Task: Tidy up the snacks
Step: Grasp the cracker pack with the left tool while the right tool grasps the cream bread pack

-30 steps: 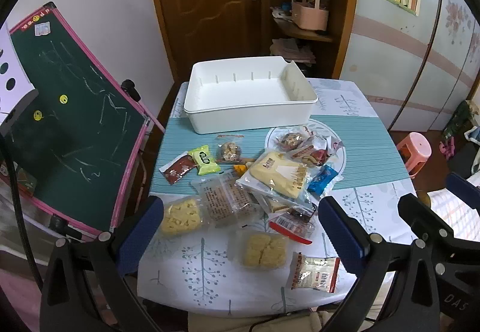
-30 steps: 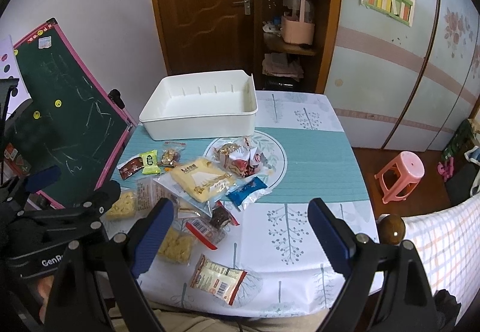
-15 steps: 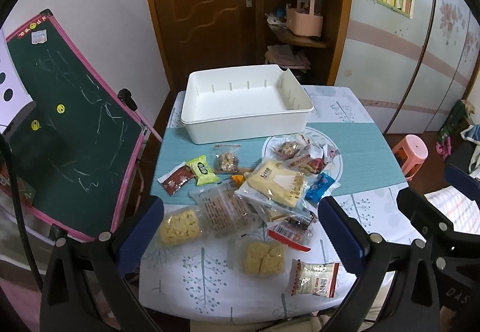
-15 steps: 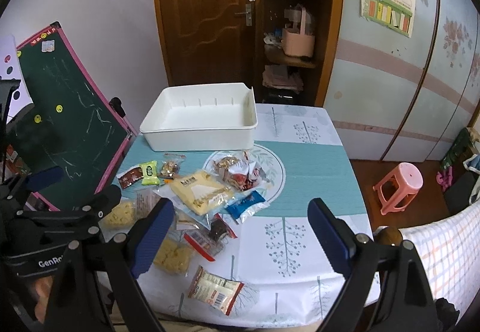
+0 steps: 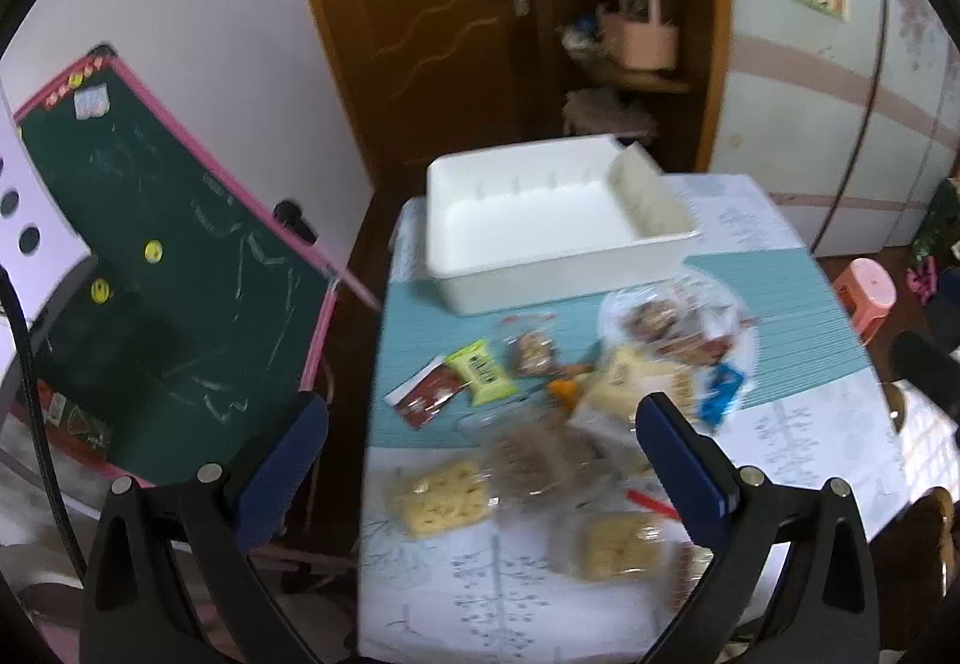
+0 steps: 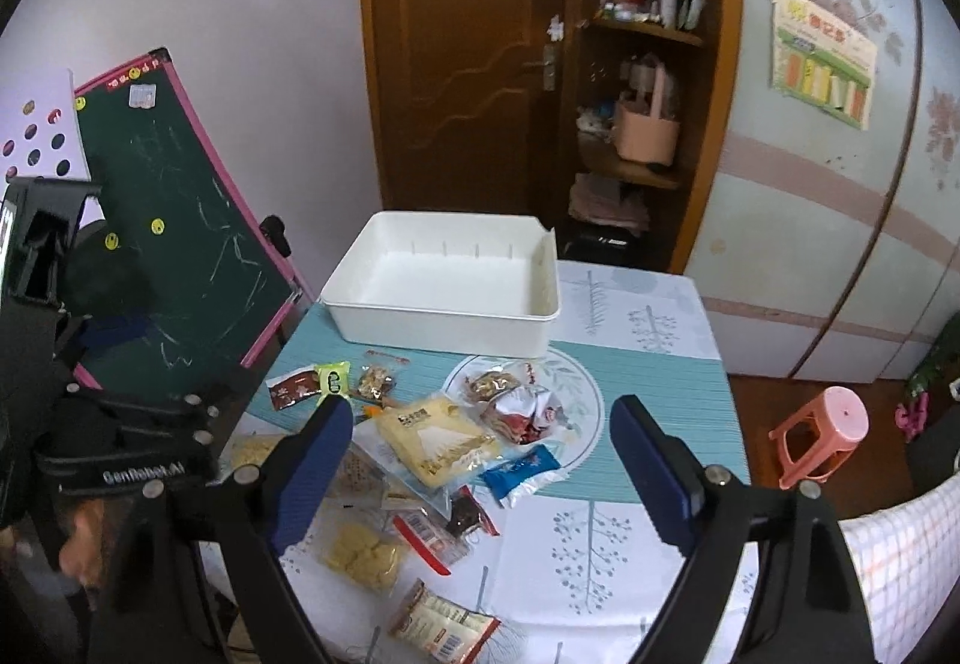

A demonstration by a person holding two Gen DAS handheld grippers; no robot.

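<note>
A white bin (image 6: 444, 304) sits on a teal-and-white tablecloth (image 6: 648, 382) (tree-printed), beside a green, pink-framed chalkboard (image 6: 180, 244).

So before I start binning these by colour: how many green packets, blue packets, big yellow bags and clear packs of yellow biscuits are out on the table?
Green packet: 1
Blue packet: 1
Big yellow bag: 1
Clear packs of yellow biscuits: 2
Total: 5

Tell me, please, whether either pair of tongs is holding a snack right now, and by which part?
Nothing is held. The left tongs and right tongs both stand open above the table, the right jaws closing slightly on nothing; the snack packets lie untouched.
</note>
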